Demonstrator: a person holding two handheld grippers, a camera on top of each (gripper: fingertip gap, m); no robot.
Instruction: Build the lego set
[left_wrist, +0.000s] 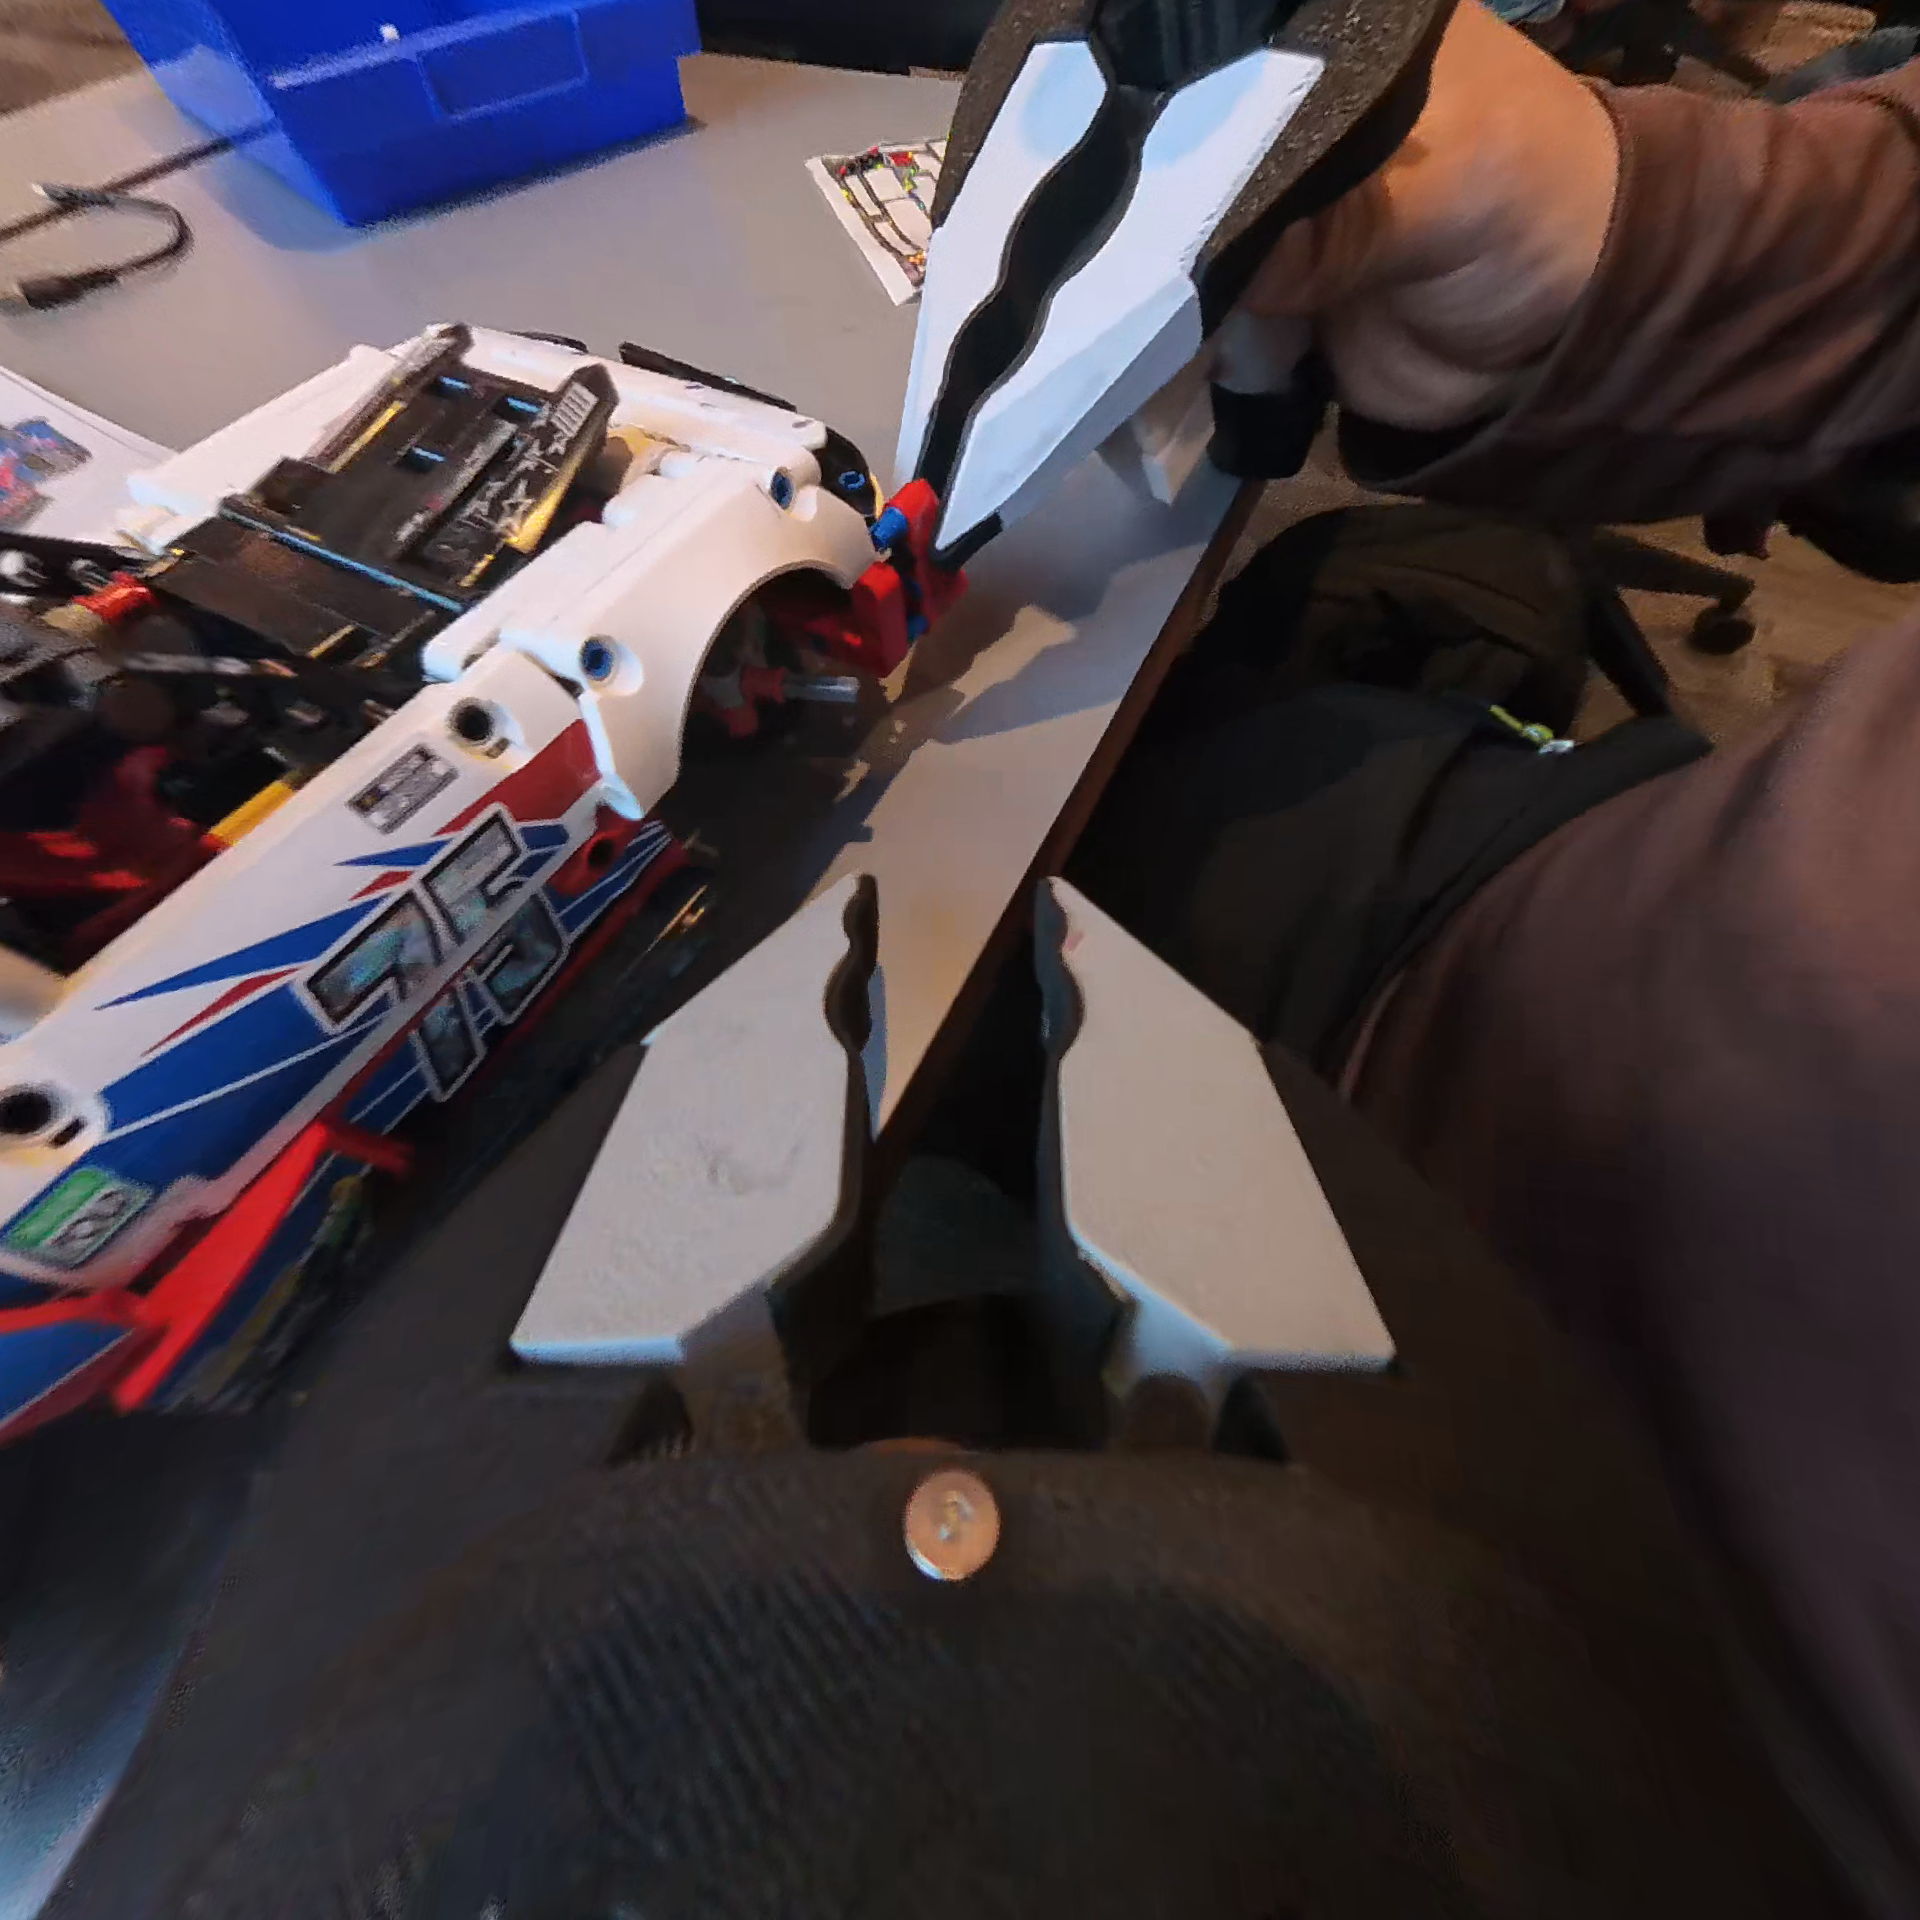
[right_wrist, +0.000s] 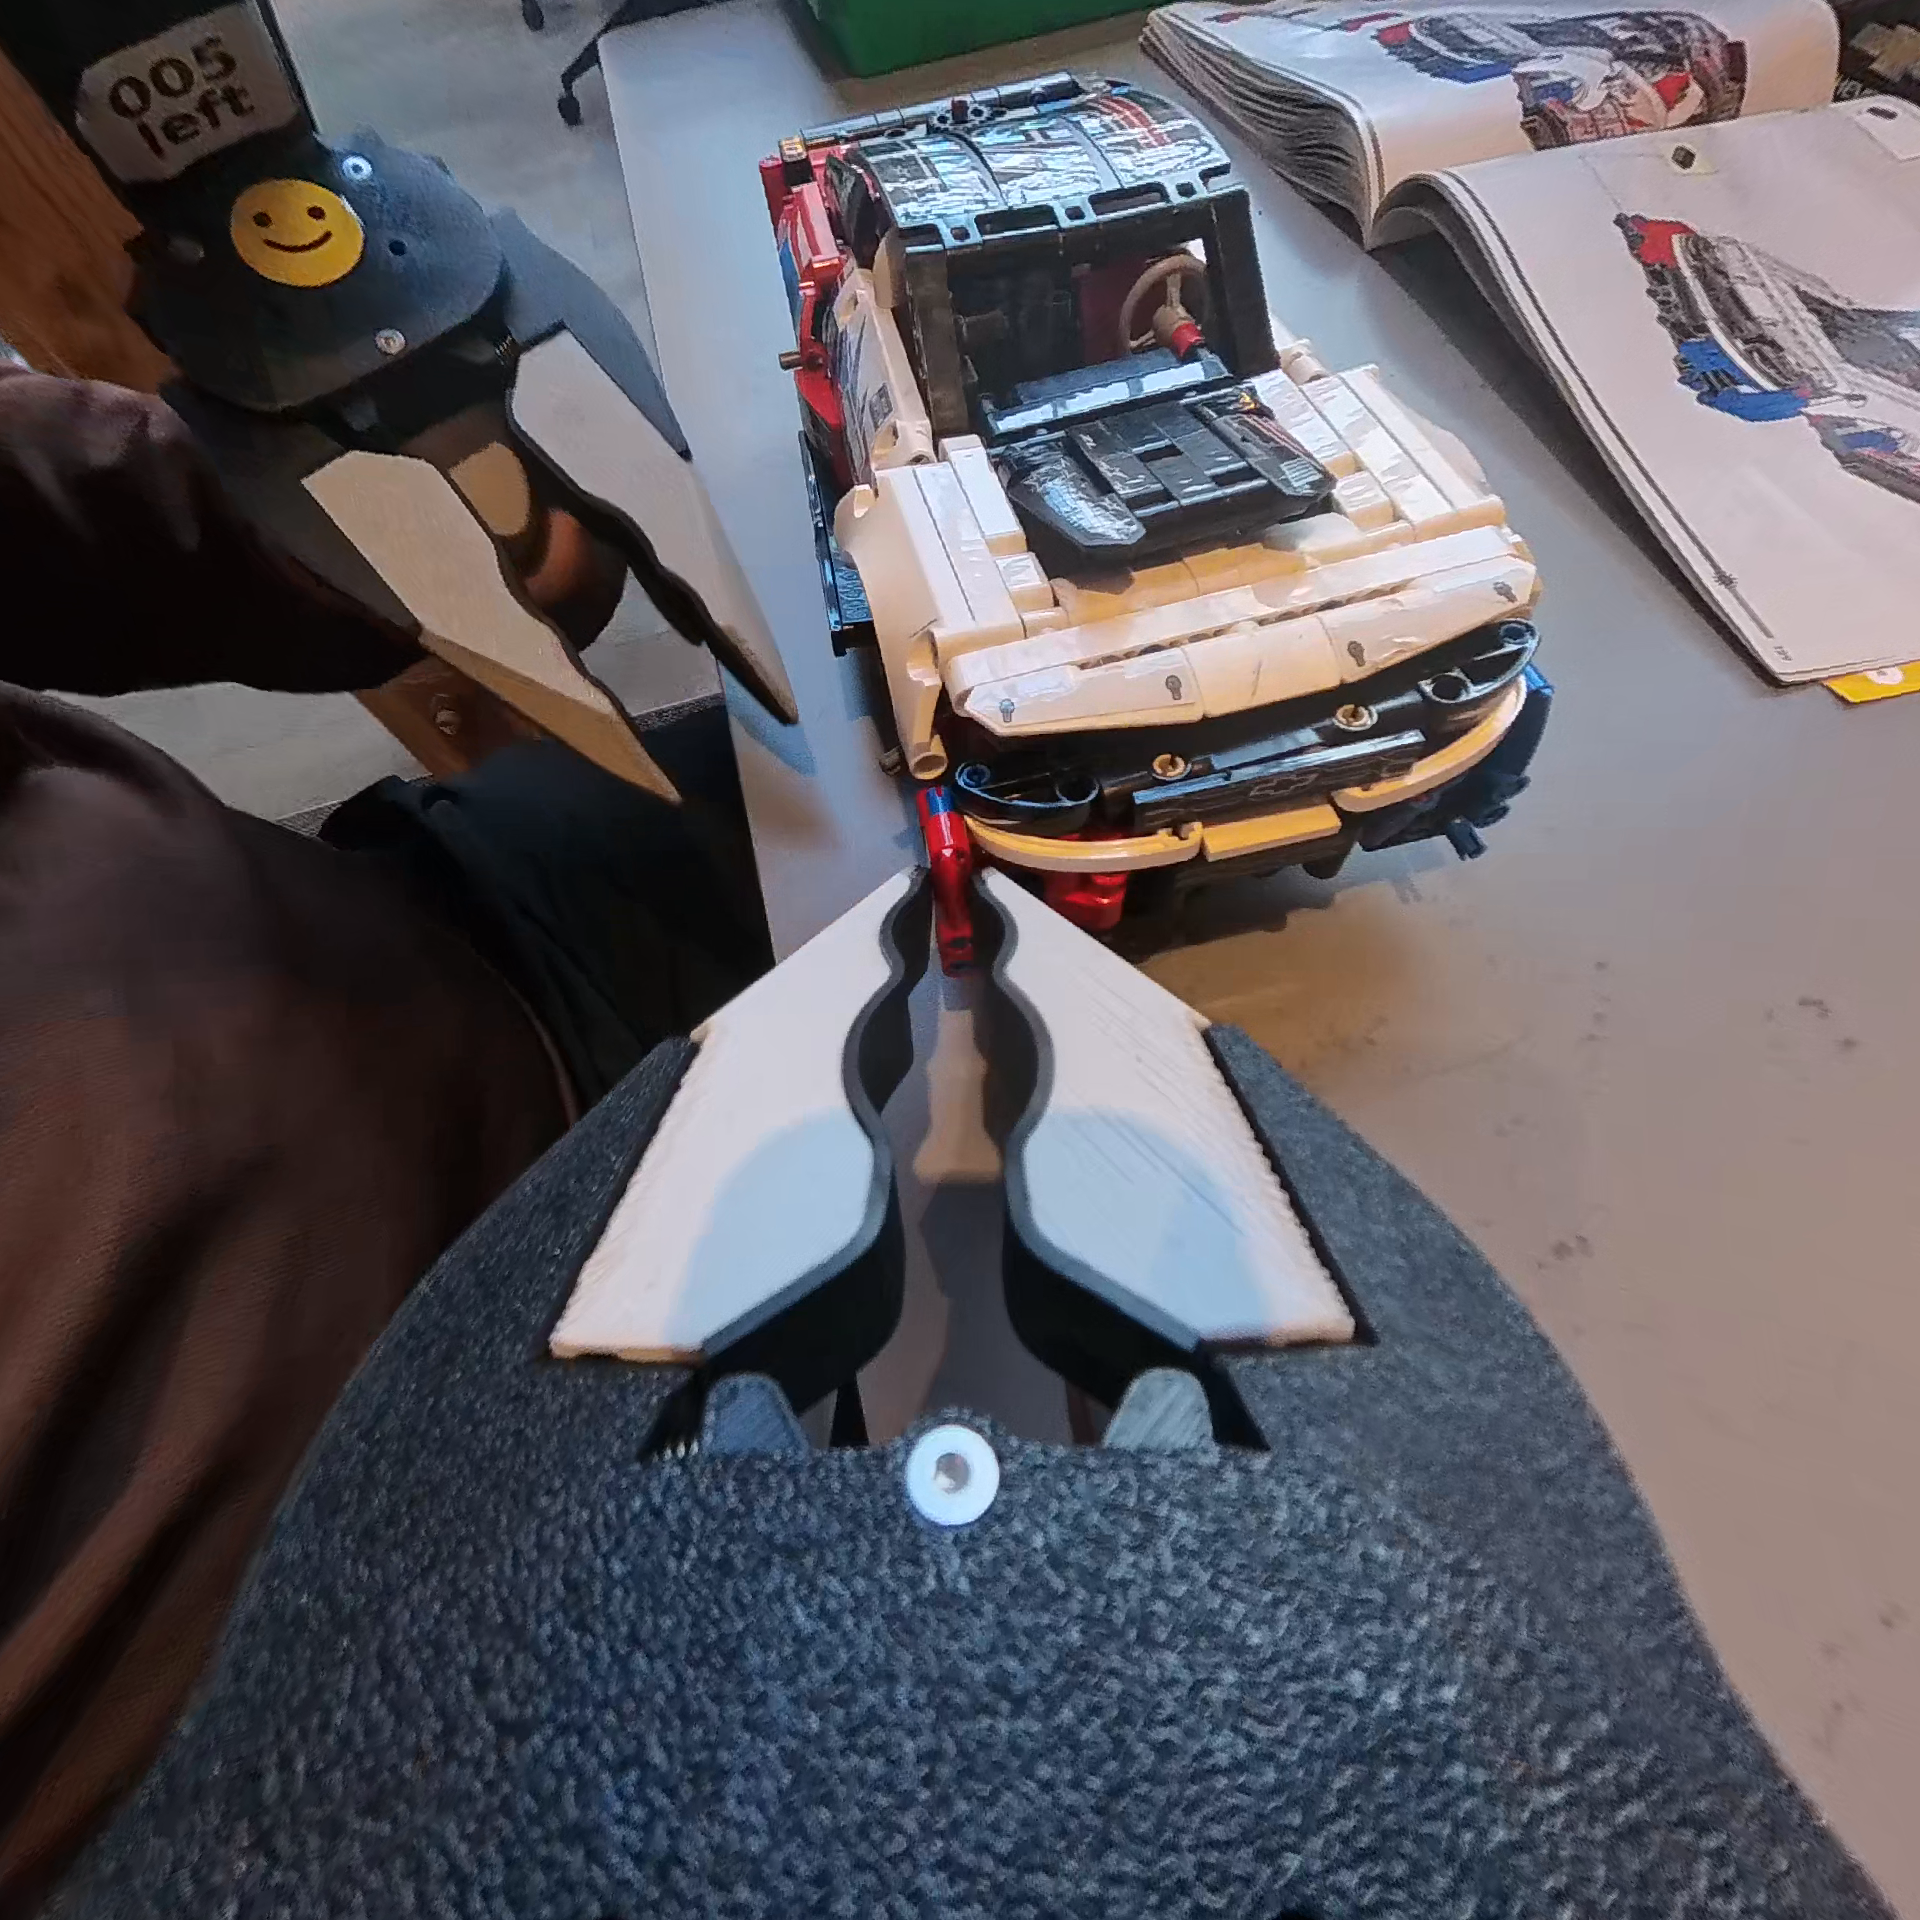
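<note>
A white Lego car with red and blue stickered sides stands on the grey table, its nose towards the right wrist camera. My right gripper is shut on a small red piece at the car's front corner, low by the bumper. In the left wrist view the right gripper comes down from above onto that red piece. My left gripper is open and empty, over the table edge beside the car's flank. It also shows in the right wrist view, to the left of the car.
An open instruction booklet lies right of the car. A blue bin, a black cable and a sticker sheet lie behind it. The table edge runs close by, with a sleeve and an office chair beyond it. One gripper's finger ends stand about 7 cm off the other's.
</note>
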